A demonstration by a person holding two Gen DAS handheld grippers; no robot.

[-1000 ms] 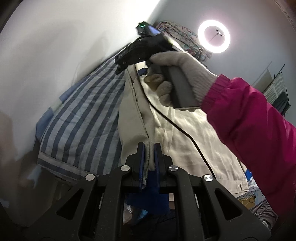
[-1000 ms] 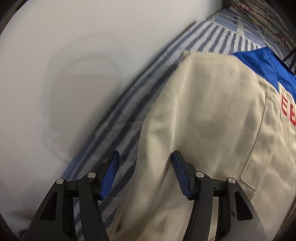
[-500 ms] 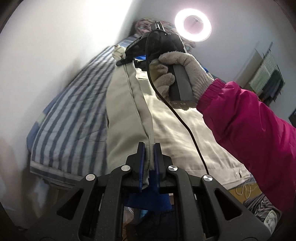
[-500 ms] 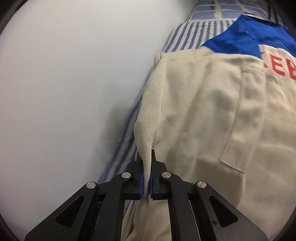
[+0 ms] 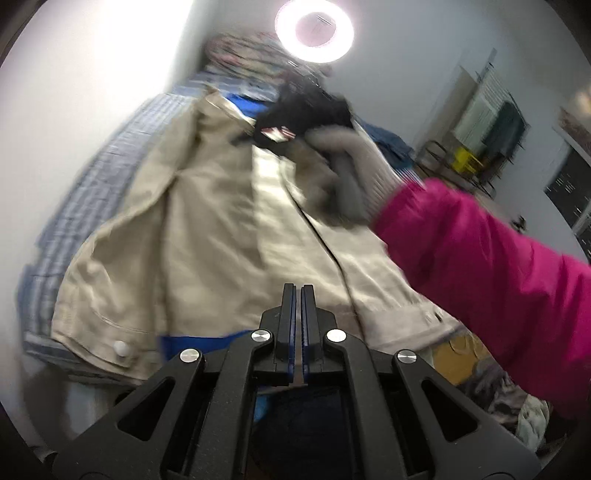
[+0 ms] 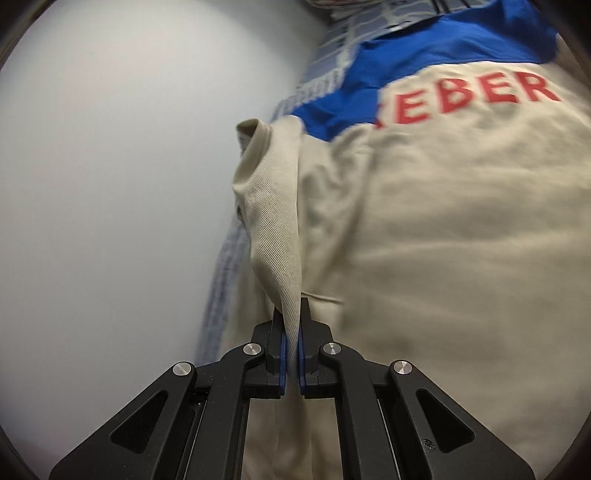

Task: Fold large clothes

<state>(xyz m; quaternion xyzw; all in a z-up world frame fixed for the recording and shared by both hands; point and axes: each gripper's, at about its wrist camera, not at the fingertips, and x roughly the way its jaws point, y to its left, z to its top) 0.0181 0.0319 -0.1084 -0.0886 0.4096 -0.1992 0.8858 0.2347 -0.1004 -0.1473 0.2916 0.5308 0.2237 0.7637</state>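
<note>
Right wrist view shows the beige jacket (image 6: 443,240) spread over the bed, its back panel facing up with red letters reading "EBER" (image 6: 476,94) below a blue yoke (image 6: 424,48). One fold of the jacket's edge rises in a narrow ridge and runs down into the right gripper (image 6: 291,332), whose blue-padded fingers are pressed together on the cloth. To the left of the jacket a strip of blue-and-white striped sheet (image 6: 221,277) lies against the plain white wall (image 6: 110,184).

From the left wrist, the same jacket (image 5: 207,229) lies across the striped sheet (image 5: 92,192), a buttoned cuff or hem (image 5: 120,347) near the bed's edge. The left gripper (image 5: 297,291) has its fingers drawn together with only a thin slit between them, and no cloth shows in that slit. Beyond it, blurred, a gloved hand (image 5: 354,173) with a pink sleeve (image 5: 498,277) holds the other black tool over the jacket's upper part. A ring light (image 5: 314,29) glows above the far end of the bed.
</note>
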